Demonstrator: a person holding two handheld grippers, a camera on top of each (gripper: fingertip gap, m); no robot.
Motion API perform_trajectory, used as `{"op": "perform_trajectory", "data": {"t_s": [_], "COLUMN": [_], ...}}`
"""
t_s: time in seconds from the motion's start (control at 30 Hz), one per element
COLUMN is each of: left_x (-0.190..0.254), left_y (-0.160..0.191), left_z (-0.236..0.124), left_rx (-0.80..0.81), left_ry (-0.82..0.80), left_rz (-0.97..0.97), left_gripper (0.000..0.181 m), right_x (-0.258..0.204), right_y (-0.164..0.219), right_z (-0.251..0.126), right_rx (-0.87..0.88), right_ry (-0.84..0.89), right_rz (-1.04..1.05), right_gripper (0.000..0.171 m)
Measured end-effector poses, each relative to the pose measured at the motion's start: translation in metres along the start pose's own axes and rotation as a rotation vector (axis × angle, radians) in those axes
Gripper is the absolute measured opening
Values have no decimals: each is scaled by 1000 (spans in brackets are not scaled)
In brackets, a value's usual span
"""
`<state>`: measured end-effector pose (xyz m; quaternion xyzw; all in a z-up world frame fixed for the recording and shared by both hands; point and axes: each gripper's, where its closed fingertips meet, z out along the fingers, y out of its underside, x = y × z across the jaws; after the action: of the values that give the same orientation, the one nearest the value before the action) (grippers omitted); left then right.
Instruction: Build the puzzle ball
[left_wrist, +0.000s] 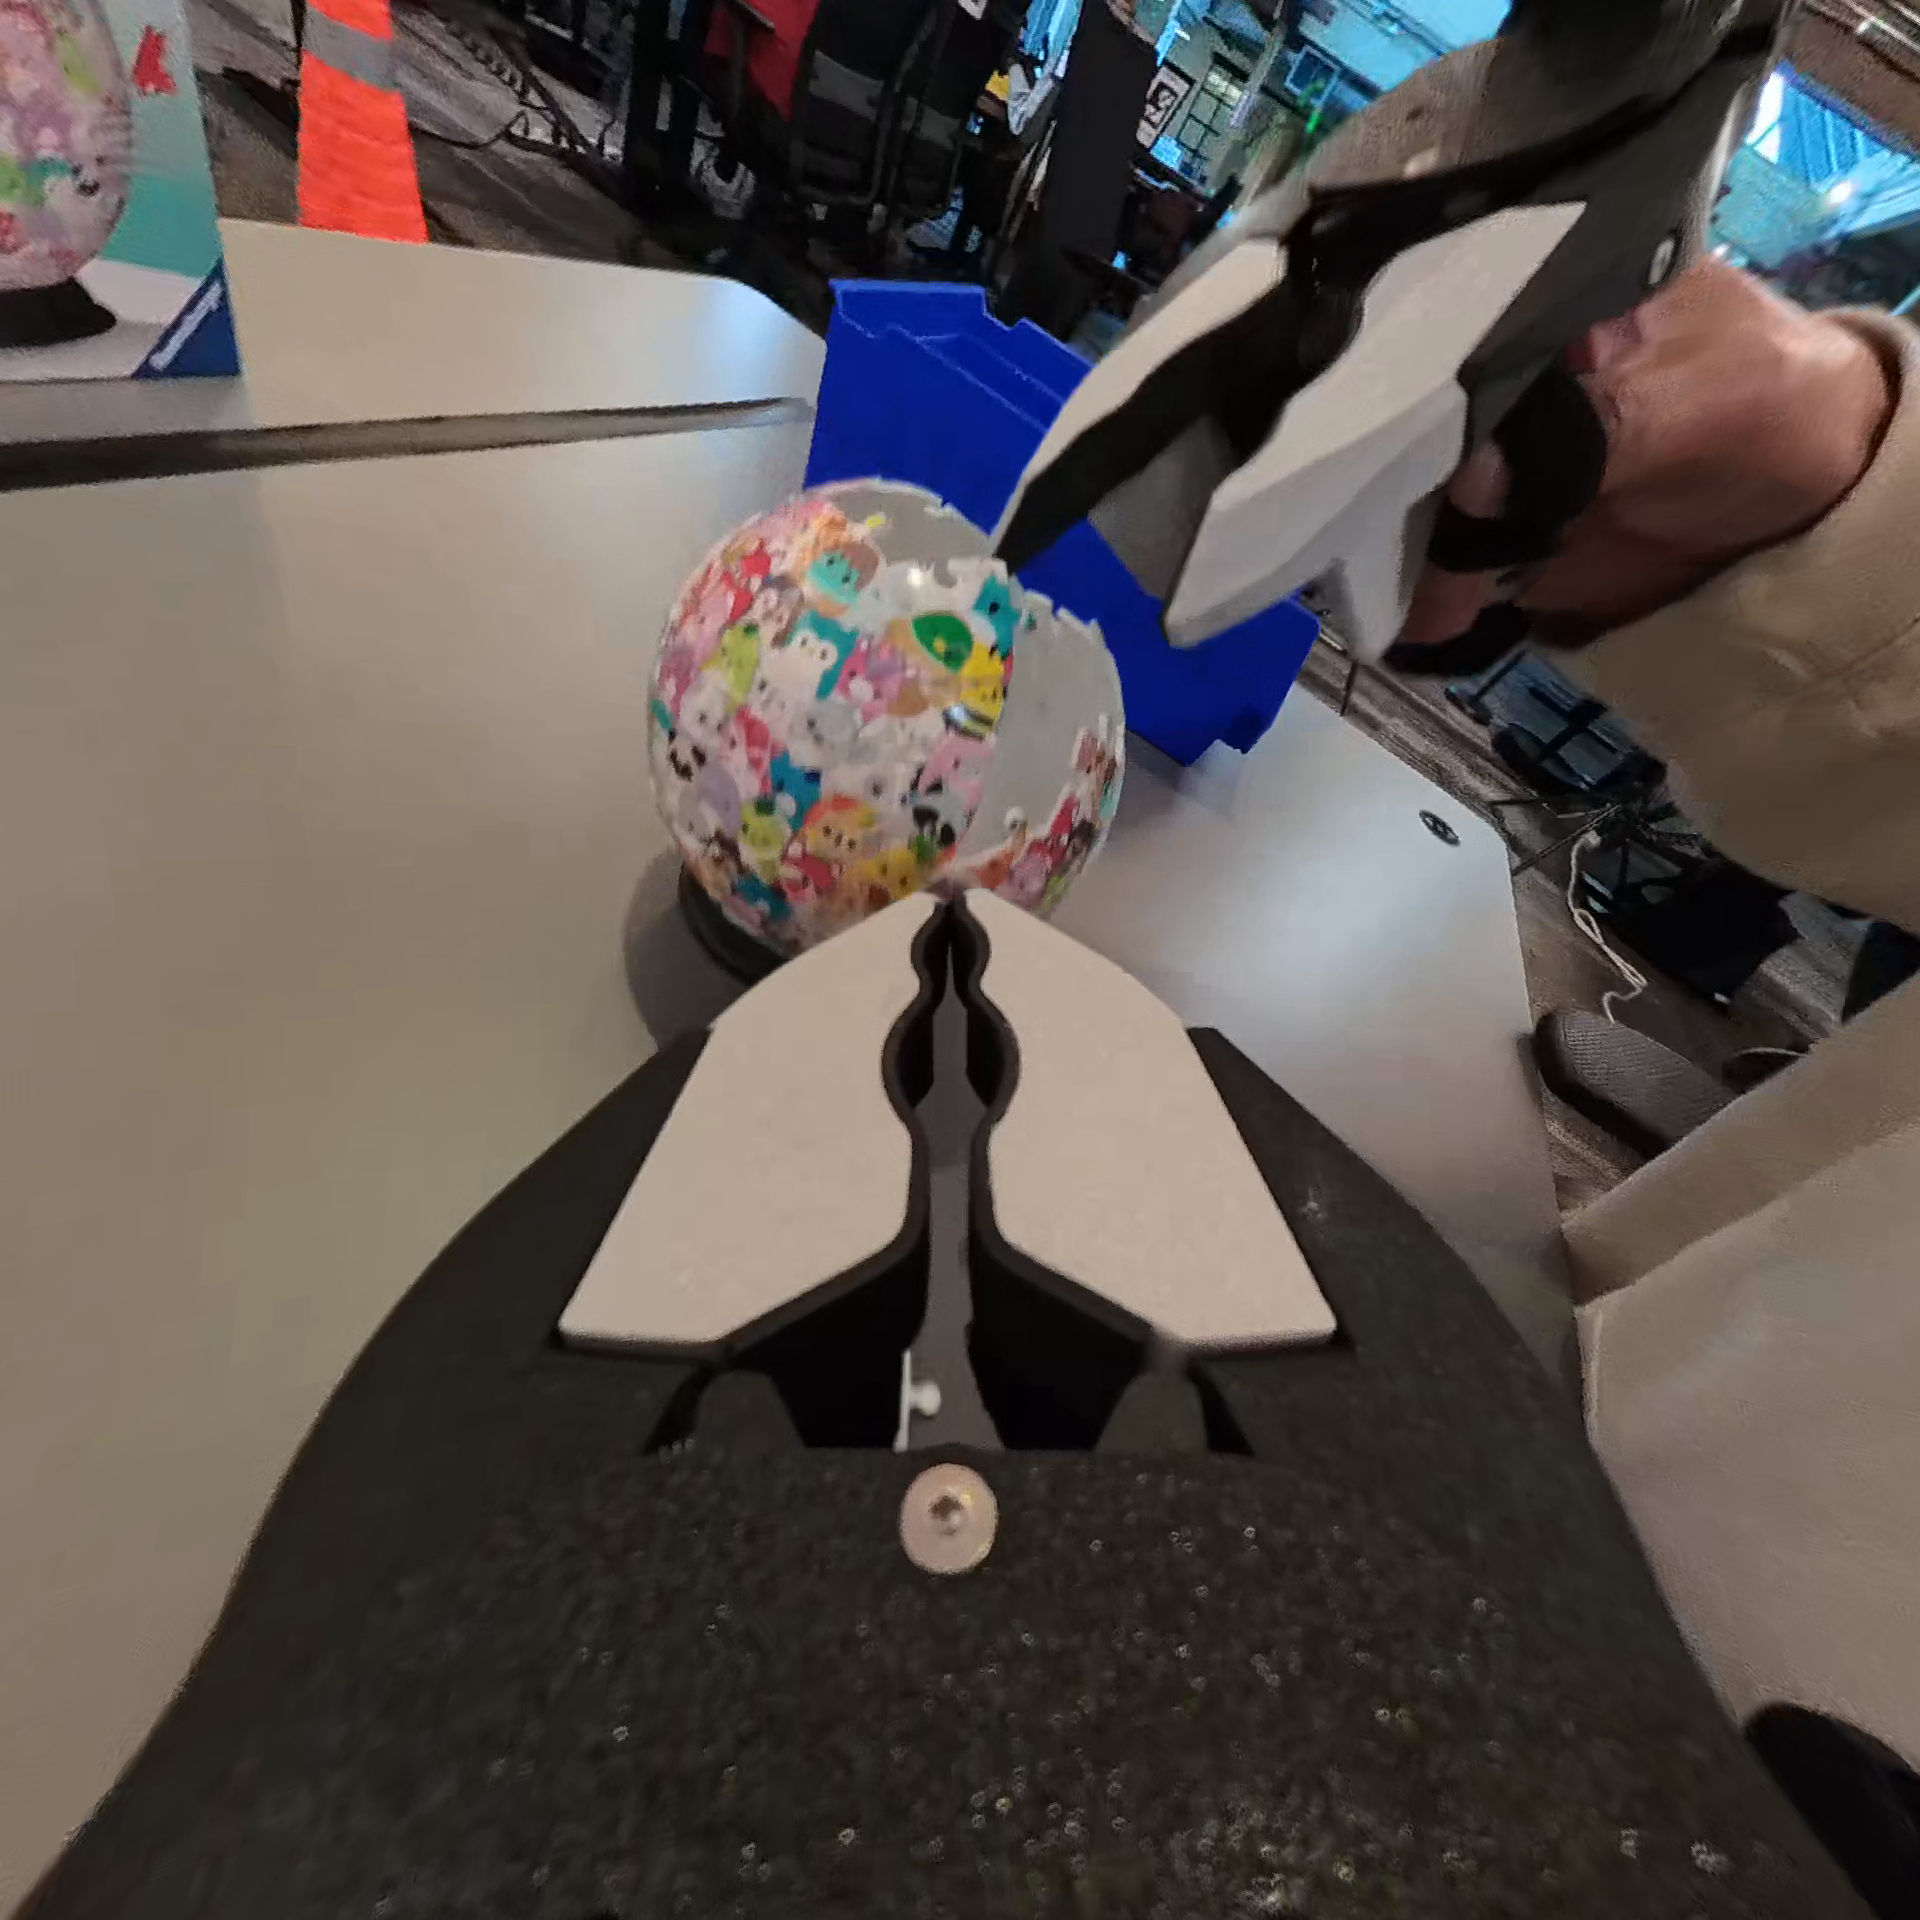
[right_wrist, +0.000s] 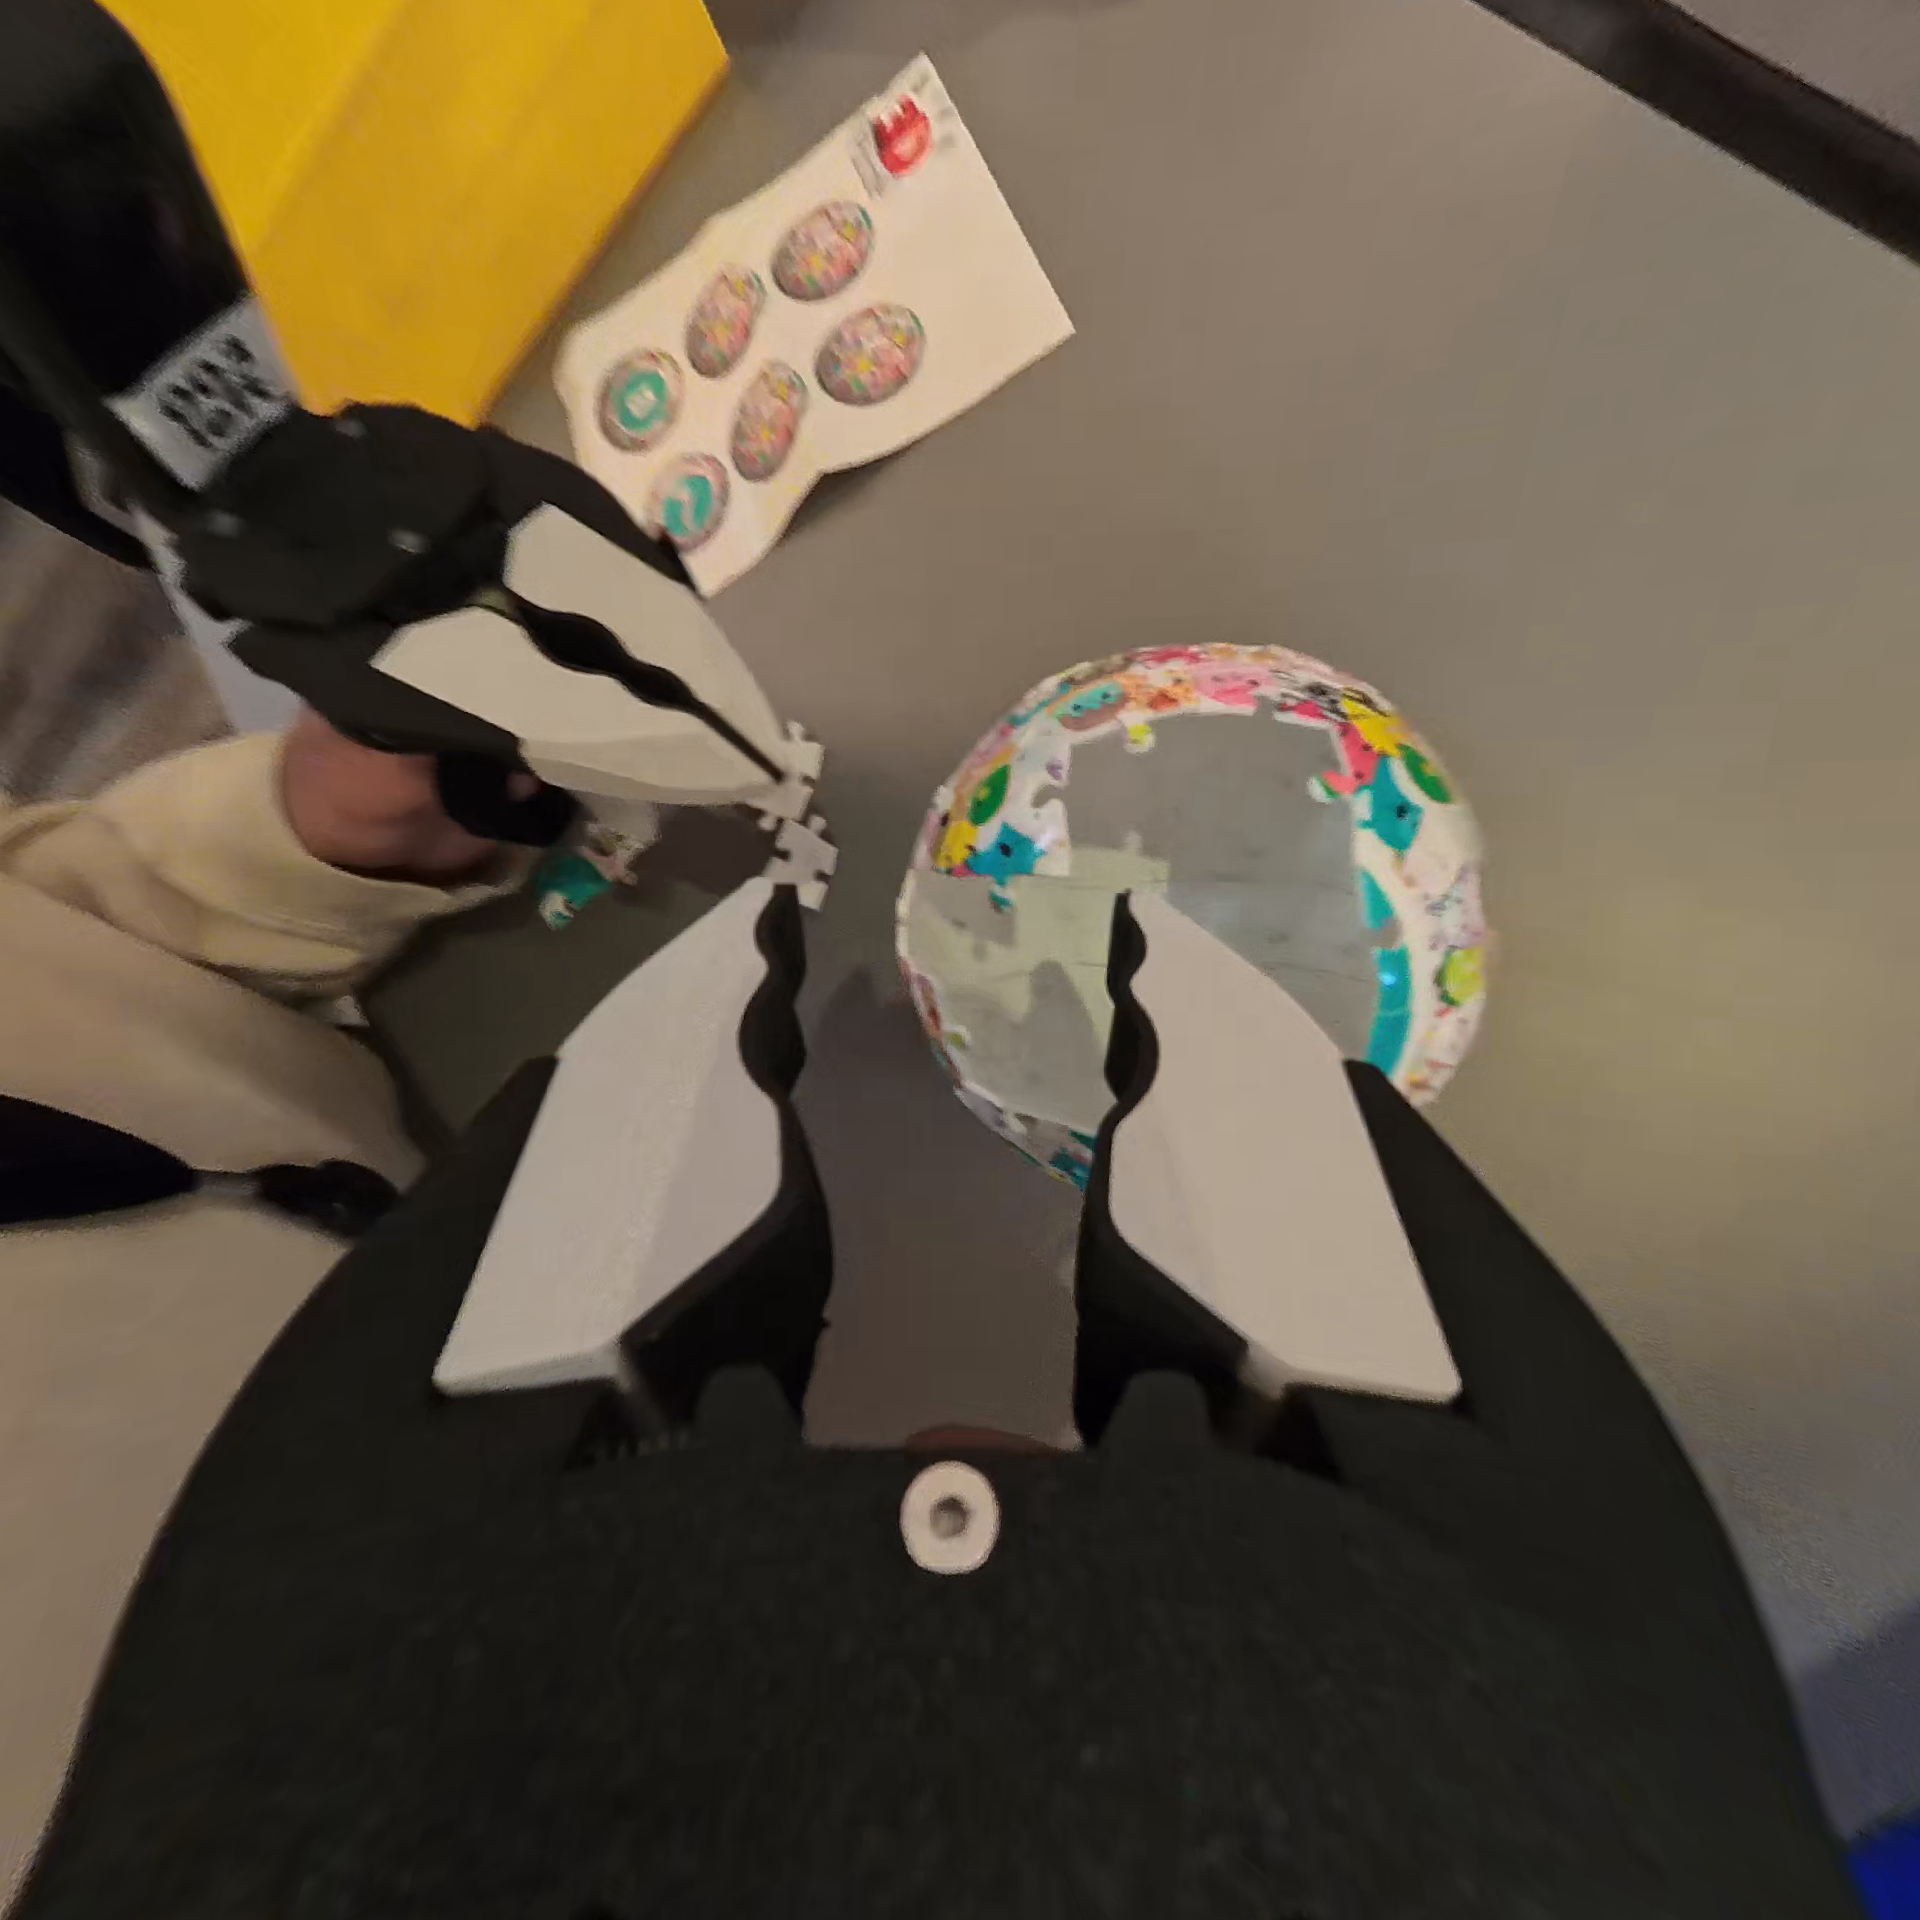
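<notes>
The puzzle ball (left_wrist: 831, 717) stands on a black stand (left_wrist: 727, 935) on the grey table; it is a colourful shell with a large gap showing its pale inside (right_wrist: 1195, 883). My left gripper (left_wrist: 951, 912) is shut just in front of the ball. In the right wrist view the left gripper (right_wrist: 777, 777) pinches a white-backed puzzle piece (right_wrist: 805, 821) at its tips. My right gripper (right_wrist: 954, 906) is open above the ball's gap, and its left fingertip (right_wrist: 774, 914) is right beside the held piece. The right gripper also shows in the left wrist view (left_wrist: 1091, 582).
A loose teal piece (right_wrist: 577, 883) lies on the table under the left hand. A leaflet (right_wrist: 810, 322) and a yellow box (right_wrist: 416, 187) lie beyond. A blue bin (left_wrist: 935, 416) stands behind the ball, the puzzle's box (left_wrist: 104, 208) at the far left. The table edge (left_wrist: 1507, 935) runs along the right. Left tips to right tips: about 7 cm.
</notes>
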<state>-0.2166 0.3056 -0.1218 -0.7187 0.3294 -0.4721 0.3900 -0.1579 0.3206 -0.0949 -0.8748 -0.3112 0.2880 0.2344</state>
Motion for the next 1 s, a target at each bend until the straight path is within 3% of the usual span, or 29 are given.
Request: {"op": "perform_trajectory", "data": {"t_s": [0.3, 0.5, 0.73, 1.0], "left_x": [6, 3, -8, -3], "left_y": [-33, -33, -20, 24], "left_z": [38, 33, 12, -10], "left_rx": [-20, -6, -22, -125], "left_ry": [49, 23, -41, -84], "left_rz": [65, 54, 22, 11], "left_gripper": [0, 0, 0, 0], "right_x": [-13, -5, -16, -8], "right_y": [-7, -1, -7, -2], "right_z": [7, 2, 0, -12], "right_rx": [26, 23, 60, 60], "right_ry": [-54, -42, -84, -14], "right_rz": [-25, -13, -22, -54], "right_gripper": [62, 61, 60, 60]}}
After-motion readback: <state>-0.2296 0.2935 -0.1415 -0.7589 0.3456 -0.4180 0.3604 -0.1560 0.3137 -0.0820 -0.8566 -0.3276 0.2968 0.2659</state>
